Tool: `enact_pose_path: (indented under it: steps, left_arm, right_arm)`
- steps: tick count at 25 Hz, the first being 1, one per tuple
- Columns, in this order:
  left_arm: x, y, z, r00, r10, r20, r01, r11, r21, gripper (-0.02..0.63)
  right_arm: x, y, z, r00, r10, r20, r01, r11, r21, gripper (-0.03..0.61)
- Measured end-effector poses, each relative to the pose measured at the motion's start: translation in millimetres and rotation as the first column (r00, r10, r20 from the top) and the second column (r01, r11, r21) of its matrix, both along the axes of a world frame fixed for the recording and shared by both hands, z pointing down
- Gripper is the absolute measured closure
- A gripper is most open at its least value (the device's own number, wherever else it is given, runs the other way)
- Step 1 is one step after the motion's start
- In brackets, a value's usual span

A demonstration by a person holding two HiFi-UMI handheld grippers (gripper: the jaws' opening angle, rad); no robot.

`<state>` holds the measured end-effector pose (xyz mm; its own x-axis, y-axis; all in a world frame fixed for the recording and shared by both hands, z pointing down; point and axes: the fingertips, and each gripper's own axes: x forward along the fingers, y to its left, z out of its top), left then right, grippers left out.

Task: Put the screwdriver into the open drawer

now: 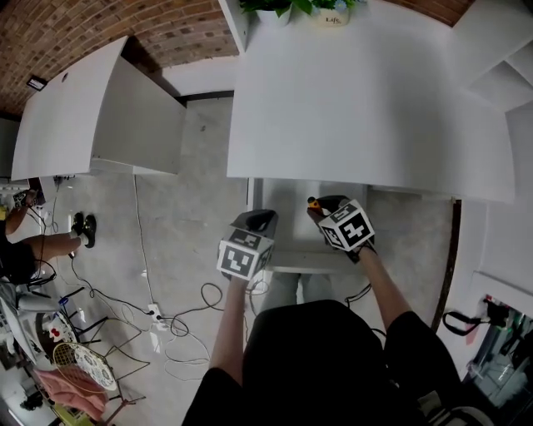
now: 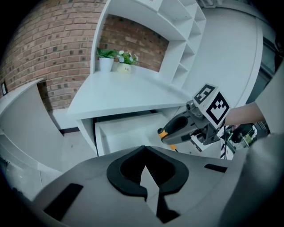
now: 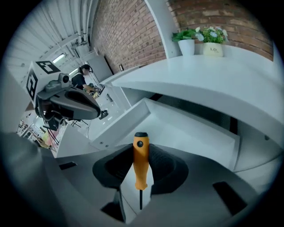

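An orange-handled screwdriver (image 3: 141, 163) is clamped between the black pads of my right gripper (image 3: 141, 153), black cap forward and thin shaft pointing back. In the head view this right gripper (image 1: 326, 208) hangs over the open white drawer (image 1: 310, 265) under the desk, the screwdriver's (image 1: 313, 202) cap just showing. The drawer (image 3: 177, 128) lies below and ahead, its inside bare. My left gripper (image 1: 256, 221) hovers beside it over the drawer's left end, its pads (image 2: 128, 170) touching at the tips with nothing between them. From the left gripper view I see the right gripper (image 2: 177, 128) over the drawer (image 2: 128, 133).
The white desk (image 1: 366, 108) carries potted plants (image 1: 287, 7) at its back edge, with brick wall and white shelves (image 2: 177, 26) behind. A second white table (image 1: 67, 116) stands at left. Cables (image 1: 166, 320) lie on the grey floor, and a person (image 1: 25, 245) sits far left.
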<state>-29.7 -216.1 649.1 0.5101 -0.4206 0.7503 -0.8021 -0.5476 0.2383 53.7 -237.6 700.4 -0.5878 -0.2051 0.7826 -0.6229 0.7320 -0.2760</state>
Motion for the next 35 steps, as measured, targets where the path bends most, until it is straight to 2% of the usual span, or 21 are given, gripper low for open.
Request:
enact_pose_path:
  steps: [12,24,35]
  left_arm:
    - [-3,-8,29,0.999,0.039,0.015,-0.038,0.998,-0.047,0.606]
    - [-1,-10,42,0.998,0.064,0.019,-0.063,0.996,-0.068,0.606]
    - [1,-8,46,0.997,0.077,0.016,-0.075,0.994,-0.079,0.606]
  right_arm:
    - [-14,5,59,0.996,-0.041,-0.081,0.033,0.995,-0.093,0.463]
    - [-11,10,98,0.988,0.013,-0.154,-0.039,0.985,-0.169,0.463]
    - [-12,13,116,0.976,0.058,-0.212,-0.097,0.978,-0.183,0.463]
